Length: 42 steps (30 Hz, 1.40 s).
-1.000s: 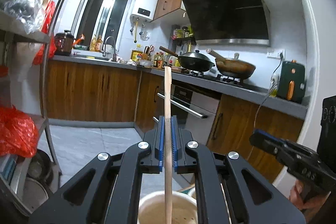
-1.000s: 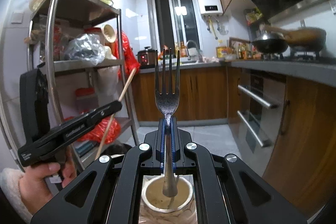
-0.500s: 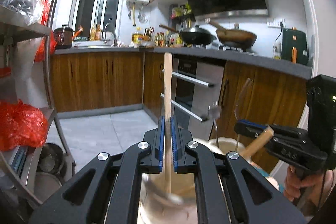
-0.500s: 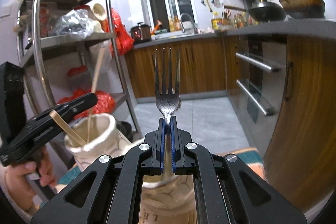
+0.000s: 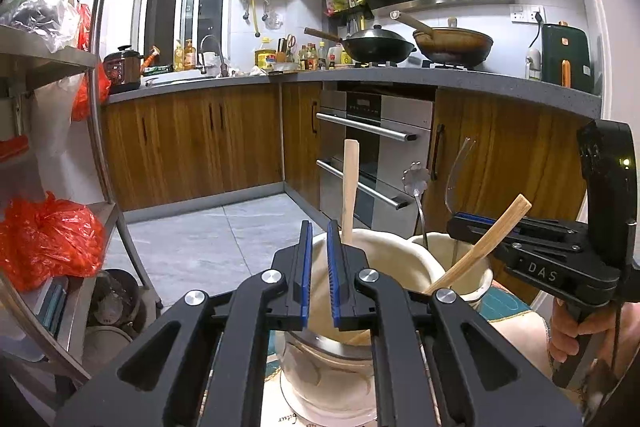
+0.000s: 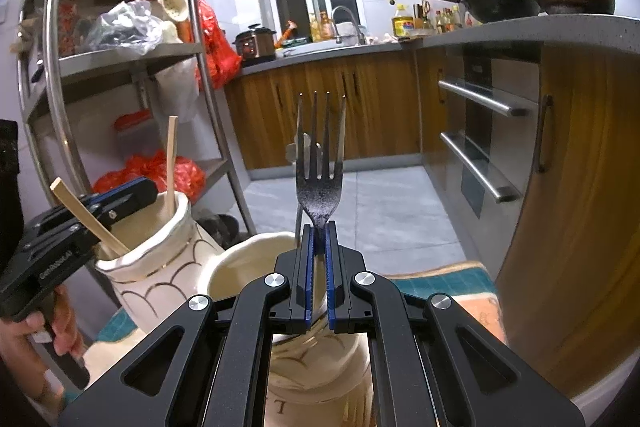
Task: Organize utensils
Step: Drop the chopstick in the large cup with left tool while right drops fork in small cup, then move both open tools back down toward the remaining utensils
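Left gripper (image 5: pixel 318 239) stood over the near ceramic jar (image 5: pixel 384 259), jaws slightly parted with nothing between them. Two wooden chopsticks stood in that jar: one upright (image 5: pixel 349 187), one slanted right (image 5: pixel 480 247). Right gripper (image 6: pixel 318 239) was clamped on a fork (image 6: pixel 320 167), tines up, its handle inside the second jar (image 6: pixel 244 263). A spoon handle (image 5: pixel 416 179) rose from that second jar.
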Motion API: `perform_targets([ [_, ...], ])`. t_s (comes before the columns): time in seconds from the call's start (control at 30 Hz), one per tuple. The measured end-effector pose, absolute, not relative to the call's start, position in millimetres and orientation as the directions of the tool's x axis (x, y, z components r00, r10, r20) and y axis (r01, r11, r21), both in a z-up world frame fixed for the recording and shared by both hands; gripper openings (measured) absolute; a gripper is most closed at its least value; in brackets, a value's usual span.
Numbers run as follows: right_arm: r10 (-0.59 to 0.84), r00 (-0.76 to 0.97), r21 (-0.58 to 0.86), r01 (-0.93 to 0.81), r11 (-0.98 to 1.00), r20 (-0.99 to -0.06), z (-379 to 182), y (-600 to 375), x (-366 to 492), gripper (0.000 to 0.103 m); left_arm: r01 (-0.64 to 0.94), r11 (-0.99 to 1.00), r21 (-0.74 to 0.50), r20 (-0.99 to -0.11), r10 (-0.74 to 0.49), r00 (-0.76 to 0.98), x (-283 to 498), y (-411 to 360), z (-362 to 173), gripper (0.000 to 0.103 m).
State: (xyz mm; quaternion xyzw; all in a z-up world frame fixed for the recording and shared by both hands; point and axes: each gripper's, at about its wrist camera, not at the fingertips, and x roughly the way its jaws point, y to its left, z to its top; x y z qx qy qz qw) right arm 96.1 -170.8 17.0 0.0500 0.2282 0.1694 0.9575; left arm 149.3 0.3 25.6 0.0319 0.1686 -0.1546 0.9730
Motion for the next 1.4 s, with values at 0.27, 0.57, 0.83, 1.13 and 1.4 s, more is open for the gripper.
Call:
perform_targets([
  [0.27,0.335,0.838,0.163,-0.293,0.942,-0.430,17.9,-172.2,96.0,0.027,0.299,0.954,-0.006,-0.324,-0.285,0.902,139.8,9.4,33.0,0.020],
  [0.57,0.356,0.853,0.205,-0.297,0.933,-0.383,35.1,-193.9,60.8,0.079,0.296,0.954,0.051,-0.285,-0.271,0.919,99.4,12.6,41.3,0.079],
  [0.83,0.344,0.896,0.103,-0.328,0.939,-0.282,68.2,-204.1,1.9,0.097,0.282,0.958,0.058,-0.286,-0.255,0.924,64.6,17.4,45.6,0.098],
  [1.13,0.321,0.898,0.073,-0.314,0.947,-0.301,69.3,-217.1,-31.8,0.098,0.260,0.965,0.027,-0.381,-0.231,0.895,41.6,20.2,30.1,0.098],
  [1.4,0.289,0.884,0.082,-0.279,0.957,-0.368,48.4,-230.2,-39.5,0.098,0.270,0.963,0.005,-0.477,-0.235,0.847,27.7,12.7,2.7,0.097],
])
